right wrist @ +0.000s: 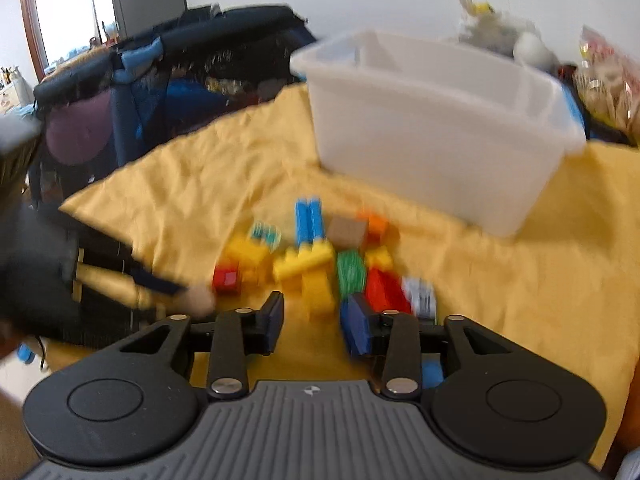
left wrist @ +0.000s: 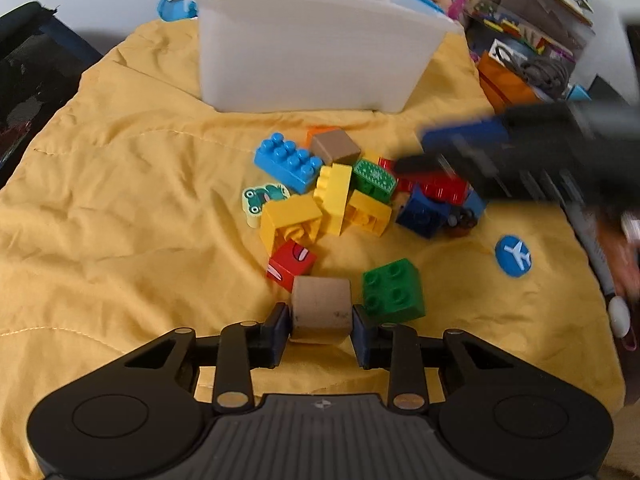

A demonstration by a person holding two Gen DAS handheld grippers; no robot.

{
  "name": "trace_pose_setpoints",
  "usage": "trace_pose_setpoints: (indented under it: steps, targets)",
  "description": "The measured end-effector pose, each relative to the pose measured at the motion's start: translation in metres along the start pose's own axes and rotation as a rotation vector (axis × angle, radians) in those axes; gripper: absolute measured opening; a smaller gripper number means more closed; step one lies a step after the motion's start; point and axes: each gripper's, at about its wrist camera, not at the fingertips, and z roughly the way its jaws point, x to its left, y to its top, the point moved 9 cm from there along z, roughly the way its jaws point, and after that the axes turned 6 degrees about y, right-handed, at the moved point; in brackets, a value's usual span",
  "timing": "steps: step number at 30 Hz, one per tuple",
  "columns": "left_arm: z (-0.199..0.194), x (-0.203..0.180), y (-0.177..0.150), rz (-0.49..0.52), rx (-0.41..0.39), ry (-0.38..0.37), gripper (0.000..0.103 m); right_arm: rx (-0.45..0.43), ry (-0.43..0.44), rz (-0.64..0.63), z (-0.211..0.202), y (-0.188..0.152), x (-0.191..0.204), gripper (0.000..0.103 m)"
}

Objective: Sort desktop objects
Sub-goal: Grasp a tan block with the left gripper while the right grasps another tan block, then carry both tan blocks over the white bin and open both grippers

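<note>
A tan wooden cube (left wrist: 321, 312) sits on the yellow cloth (left wrist: 120, 208) at the near edge of the toy pile, clamped between the fingers (left wrist: 280, 330) of the left gripper (left wrist: 320, 334), whose pads press both its sides. Touching its far corners are a red printed block (left wrist: 291, 265) and a green studded brick (left wrist: 393, 291), and beyond them lie yellow bricks (left wrist: 334, 197), a light blue brick (left wrist: 289, 162) and a second tan cube (left wrist: 335, 146), with the white plastic bin (left wrist: 304, 52) standing farther back. The right gripper (right wrist: 316, 322) hovers over the pile's other side with its fingers apart and nothing visibly grasped, though that view is blurred.
</note>
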Motion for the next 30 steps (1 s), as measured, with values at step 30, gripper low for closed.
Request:
trace_pose_setpoints:
  steps: [30]
  targets:
    - [-0.088,0.0,0.141,0.06,-0.363,0.015,0.033,-0.122,-0.102,0.089,-0.018,0.078,-0.052,0.034]
